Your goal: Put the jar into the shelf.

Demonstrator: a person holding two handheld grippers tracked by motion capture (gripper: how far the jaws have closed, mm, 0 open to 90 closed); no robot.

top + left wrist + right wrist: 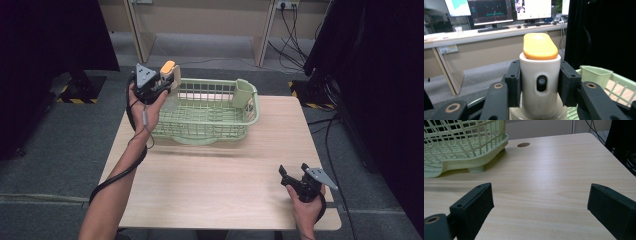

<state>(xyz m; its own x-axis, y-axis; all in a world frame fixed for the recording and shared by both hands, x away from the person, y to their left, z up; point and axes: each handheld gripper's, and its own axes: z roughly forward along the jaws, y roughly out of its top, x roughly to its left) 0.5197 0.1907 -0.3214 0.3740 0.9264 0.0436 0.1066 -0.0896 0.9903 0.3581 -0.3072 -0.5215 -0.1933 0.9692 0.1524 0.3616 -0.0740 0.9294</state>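
Because the left gripper pinches the smooth cream bottle only at its sides above the basket's corner, it might slip, while the right gripper idles wide over the bench.

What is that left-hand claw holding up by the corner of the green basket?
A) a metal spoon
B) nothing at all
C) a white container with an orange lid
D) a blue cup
C: in the left gripper view the left gripper has its jaws closed on either side of a white container with an orange lid, next to the green basket.
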